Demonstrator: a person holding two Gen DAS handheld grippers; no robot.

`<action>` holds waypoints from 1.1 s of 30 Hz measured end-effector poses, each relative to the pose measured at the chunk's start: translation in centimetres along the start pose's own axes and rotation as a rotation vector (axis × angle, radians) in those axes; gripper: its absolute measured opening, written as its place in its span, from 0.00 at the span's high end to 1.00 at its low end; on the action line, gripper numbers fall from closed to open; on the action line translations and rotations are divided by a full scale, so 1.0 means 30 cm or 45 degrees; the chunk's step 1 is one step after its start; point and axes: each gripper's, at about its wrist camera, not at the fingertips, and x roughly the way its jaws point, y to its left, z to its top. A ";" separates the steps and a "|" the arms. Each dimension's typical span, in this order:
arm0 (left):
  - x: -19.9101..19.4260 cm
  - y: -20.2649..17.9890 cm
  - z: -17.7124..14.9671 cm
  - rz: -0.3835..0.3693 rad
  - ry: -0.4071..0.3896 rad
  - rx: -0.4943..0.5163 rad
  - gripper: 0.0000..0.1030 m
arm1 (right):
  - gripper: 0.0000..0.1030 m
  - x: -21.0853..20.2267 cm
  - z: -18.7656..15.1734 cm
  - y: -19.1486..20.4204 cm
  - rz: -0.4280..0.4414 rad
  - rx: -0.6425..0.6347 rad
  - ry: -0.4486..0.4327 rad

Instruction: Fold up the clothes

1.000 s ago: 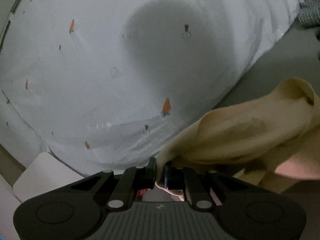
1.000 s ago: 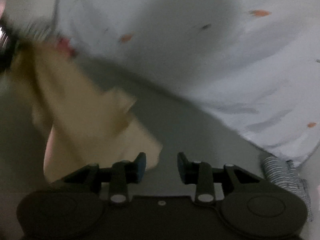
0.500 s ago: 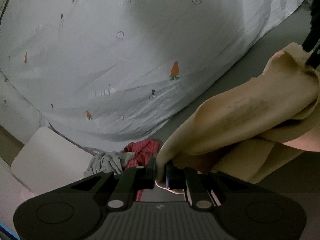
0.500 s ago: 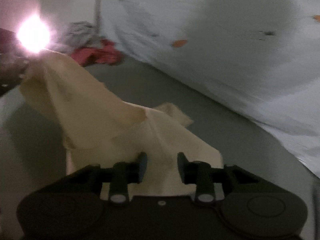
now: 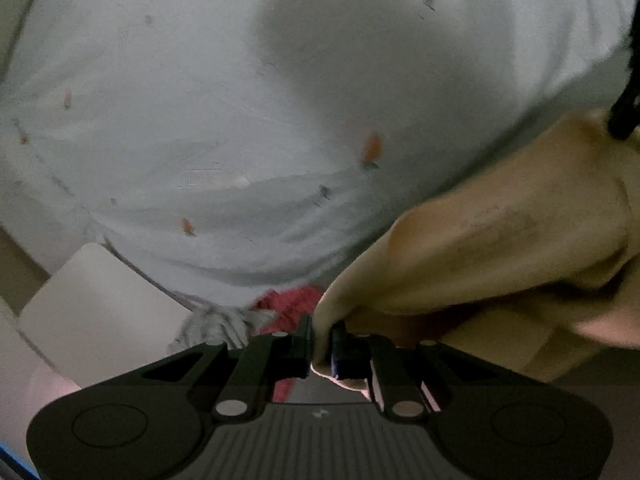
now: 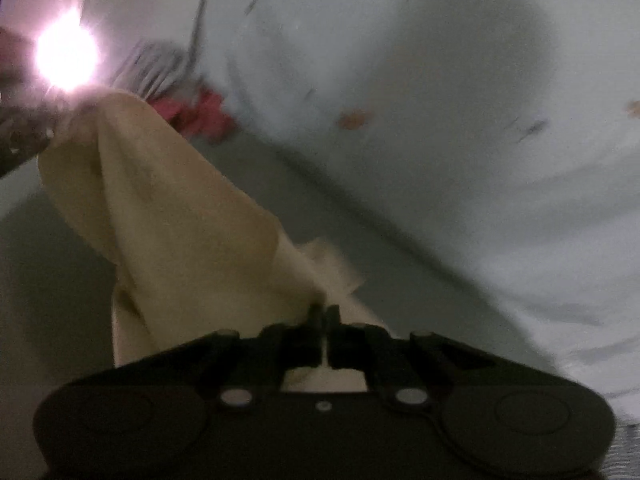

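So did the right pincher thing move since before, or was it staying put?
Yes. The right gripper moved in toward the yellow cloth: earlier its open jaws sat over the bare grey surface; now they are shut on the cloth's edge.

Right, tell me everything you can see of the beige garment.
The beige garment is a soft, plain, pale tan cloth, creased and faintly smudged. It is lifted off the grey surface and hangs in draped folds between both grippers. The left gripper is shut on one bunched edge; the right gripper is shut on another. A loose flap sticks out near the right gripper. What kind of garment it is cannot be told.
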 end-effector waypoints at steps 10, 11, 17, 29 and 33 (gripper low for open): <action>-0.305 0.409 0.360 0.471 -0.580 -0.381 0.91 | 0.99 -0.556 0.360 -0.155 -0.493 -0.035 -0.732; -0.355 0.450 0.395 0.520 -0.650 -0.413 0.91 | 0.99 -0.611 0.388 -0.170 -0.532 -0.036 -0.800; -0.651 0.592 0.510 0.765 -1.004 -0.421 0.91 | 0.99 -0.931 0.447 -0.226 -0.722 -0.043 -1.128; -1.075 0.594 0.347 0.567 -1.117 -0.341 0.91 | 0.99 -1.325 0.197 -0.277 -0.571 0.061 -1.235; -1.159 0.589 0.294 0.331 -0.983 -0.398 0.91 | 0.99 -1.347 0.142 -0.295 -0.465 0.187 -1.148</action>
